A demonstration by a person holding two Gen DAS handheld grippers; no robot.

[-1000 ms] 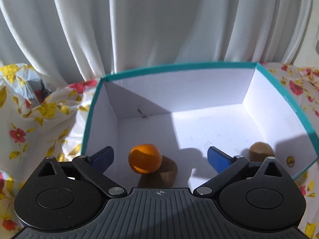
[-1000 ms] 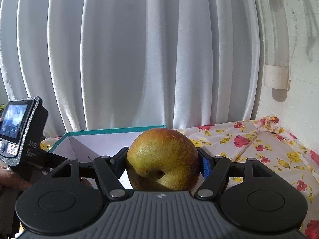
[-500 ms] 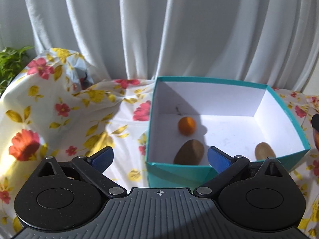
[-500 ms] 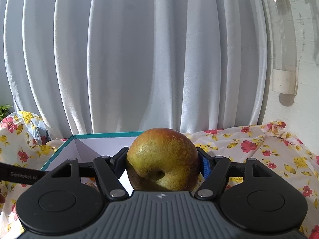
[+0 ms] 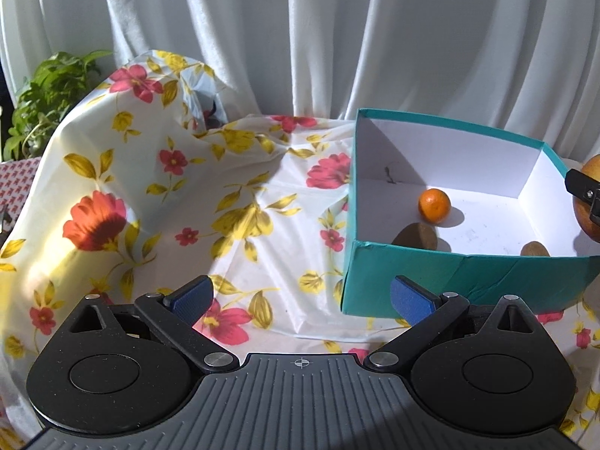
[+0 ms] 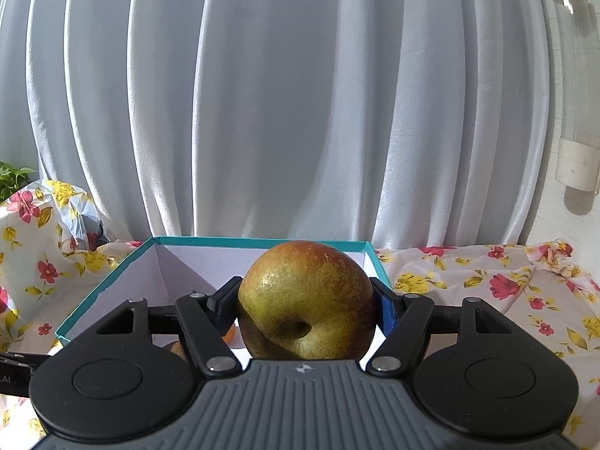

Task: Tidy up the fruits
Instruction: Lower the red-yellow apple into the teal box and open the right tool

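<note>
Right gripper: jaws squeeze the big round green-and-red apple, just above the box.
Left gripper: jaws wide apart, nothing between them, beside the box.
Box: teal cardboard box, white inside.
In the box: small round orange, two brown kiwis.
Under the box: flowery cloth.

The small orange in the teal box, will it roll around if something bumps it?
Probably. The small orange looks nearly round and sits loose on the smooth white floor of the teal box, touching no wall, so a nudge would likely send it rolling. The walls should stop it. It seems firm and light for its size.
</note>
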